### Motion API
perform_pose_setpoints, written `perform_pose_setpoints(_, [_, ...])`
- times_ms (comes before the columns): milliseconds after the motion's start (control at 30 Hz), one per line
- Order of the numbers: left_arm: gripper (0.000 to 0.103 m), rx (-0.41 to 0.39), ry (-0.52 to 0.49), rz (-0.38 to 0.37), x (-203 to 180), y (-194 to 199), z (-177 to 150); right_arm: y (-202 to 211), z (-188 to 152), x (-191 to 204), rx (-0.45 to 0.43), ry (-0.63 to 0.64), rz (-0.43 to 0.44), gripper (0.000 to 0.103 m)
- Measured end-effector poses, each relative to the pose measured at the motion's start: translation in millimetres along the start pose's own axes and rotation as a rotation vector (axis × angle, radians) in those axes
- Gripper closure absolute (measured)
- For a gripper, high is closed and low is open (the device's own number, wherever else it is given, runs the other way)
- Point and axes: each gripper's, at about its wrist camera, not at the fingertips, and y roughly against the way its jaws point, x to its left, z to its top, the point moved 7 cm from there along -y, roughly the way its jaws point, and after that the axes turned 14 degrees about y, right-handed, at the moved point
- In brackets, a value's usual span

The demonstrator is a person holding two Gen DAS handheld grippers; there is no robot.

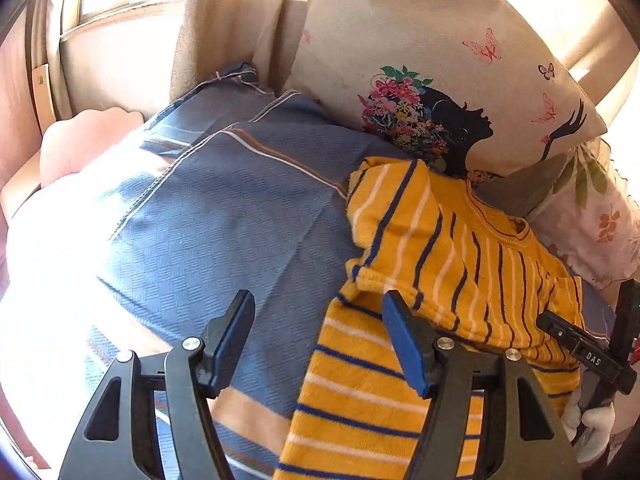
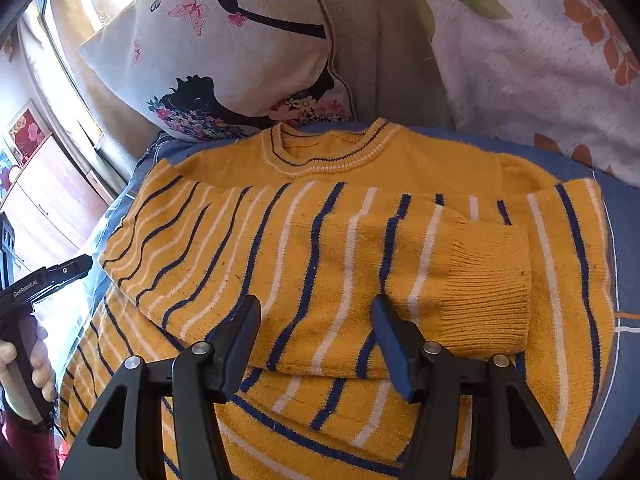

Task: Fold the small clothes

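A yellow striped sweater [image 2: 320, 240] is laid on the blue bedspread [image 1: 224, 216], sleeves folded in. Both the left claw [image 1: 316, 340] and right claw [image 2: 316, 340] are held wide, empty.

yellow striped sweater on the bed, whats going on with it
A person holding a gripper in each hand is folding the yellow striped sweater on a blue bedspread, in front of a printed cushion. Both sleeves are already folded across the chest. The left gripper and right gripper are open, holding nothing, over the lower part of the sweater.
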Motion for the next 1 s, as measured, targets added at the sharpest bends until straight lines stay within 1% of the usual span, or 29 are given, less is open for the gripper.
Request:
perform_pose_setpoints(67, [0.038,0.007,-0.002,0.0,7,9,-6,6,1,-2,0.002,0.001,-0.024,0.042])
perform_pose_setpoints(133, [0.038,0.027,-0.01,-0.008,12,16,-15,20,2,-9,-0.009,0.007,-0.099,0.042])
perform_pose_setpoints(200, [0.038,0.05,-0.023,-0.019,17,21,-26,44,0,-20,-0.037,0.0,-0.165,0.042])
perform_pose_setpoints(300, [0.038,0.083,-0.045,-0.037,21,23,-42,91,-11,-45,-0.079,-0.041,-0.227,0.041])
perform_pose_setpoints(433, [0.038,0.118,-0.053,-0.076,23,27,-62,166,-31,-89,-0.15,-0.105,-0.376,0.041])
perform_pose_setpoints(467, [0.038,0.124,-0.05,-0.085,23,27,-66,188,-38,-102,-0.178,-0.136,-0.409,0.041])
perform_pose_setpoints(500, [0.038,0.129,-0.047,-0.096,23,28,-69,210,-45,-115,-0.211,-0.174,-0.432,0.036])
perform_pose_setpoints(567, [0.038,0.141,-0.036,-0.11,24,30,-76,252,-60,-146,-0.273,-0.292,-0.418,0.031])
perform_pose_setpoints(633, [0.038,0.148,-0.021,-0.126,24,33,-80,296,-74,-175,-0.351,-0.416,-0.391,0.03])
perform_pose_setpoints(667, [0.038,0.152,-0.016,-0.136,24,36,-83,317,-80,-185,-0.386,-0.439,-0.402,0.03])
perform_pose_setpoints(700, [0.038,0.152,-0.012,-0.143,25,40,-86,335,-84,-189,-0.405,-0.438,-0.435,0.028])
perform_pose_setpoints(733, [0.038,0.152,-0.008,-0.151,25,44,-89,349,-89,-190,-0.404,-0.429,-0.474,0.027])
perform_pose_setpoints(767, [0.038,0.152,-0.006,-0.159,26,48,-94,359,-93,-187,-0.394,-0.415,-0.49,0.024])
perform_pose_setpoints(800, [0.038,0.154,-0.005,-0.168,27,53,-98,360,-98,-180,-0.376,-0.398,-0.47,0.023])
perform_pose_setpoints(833, [0.038,0.159,-0.002,-0.176,29,56,-104,355,-103,-170,-0.346,-0.376,-0.431,0.023])
perform_pose_setpoints(867, [0.038,0.169,0.001,-0.184,31,59,-110,343,-109,-157,-0.302,-0.349,-0.385,0.023])
perform_pose_setpoints(967, [0.038,0.219,0.017,-0.209,35,59,-130,281,-137,-105,-0.157,-0.274,-0.234,0.023])
perform_pose_setpoints(1000, [0.037,0.202,0.017,-0.218,35,63,-134,258,-149,-86,-0.113,-0.262,-0.176,0.023])
